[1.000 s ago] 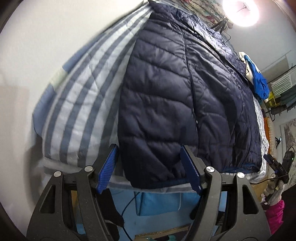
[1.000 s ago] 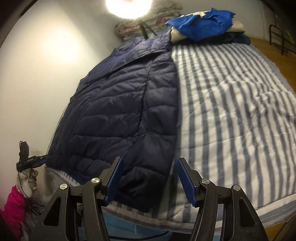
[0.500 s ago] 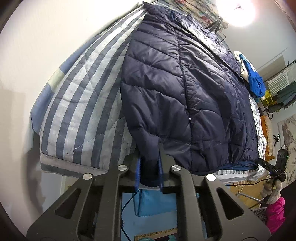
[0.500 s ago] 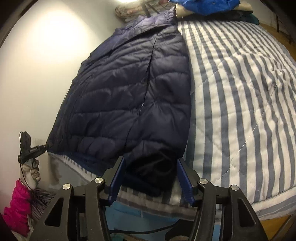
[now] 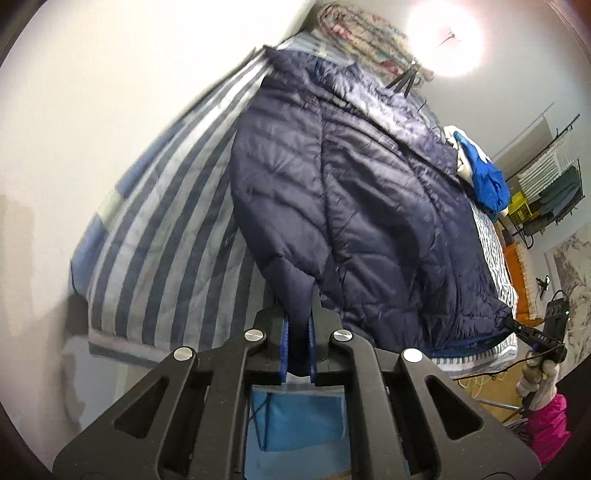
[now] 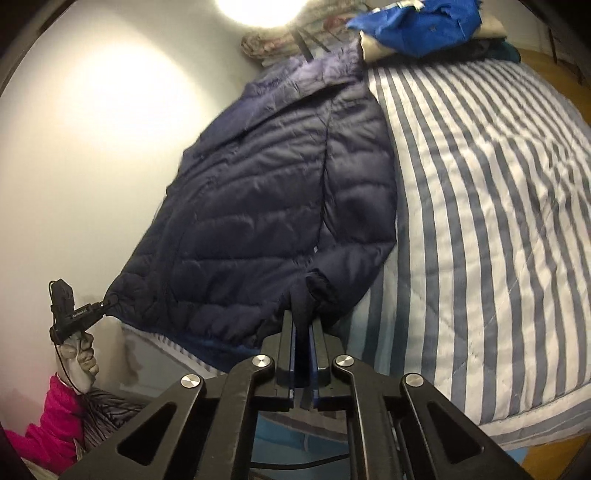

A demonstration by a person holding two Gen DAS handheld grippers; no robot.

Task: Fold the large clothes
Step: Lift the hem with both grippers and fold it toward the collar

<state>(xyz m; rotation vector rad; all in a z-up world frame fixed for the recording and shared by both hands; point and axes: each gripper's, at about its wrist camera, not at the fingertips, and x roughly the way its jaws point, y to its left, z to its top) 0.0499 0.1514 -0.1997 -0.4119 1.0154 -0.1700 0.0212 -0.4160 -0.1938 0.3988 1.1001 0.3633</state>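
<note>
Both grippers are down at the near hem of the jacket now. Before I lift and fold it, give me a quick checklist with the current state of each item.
1. Left gripper shut on the jacket hem: ok, fabric is pinched between its pads.
2. Right gripper shut on the near corner by the sleeve cuff: ok.
3. Jacket lying flat on the striped quilt: ok, front up, mostly smooth.
4. Fold path clear: cannot tell; a pile of blue clothes sits beside the collar end.
5. How many layers each grip holds: cannot tell.
</note>
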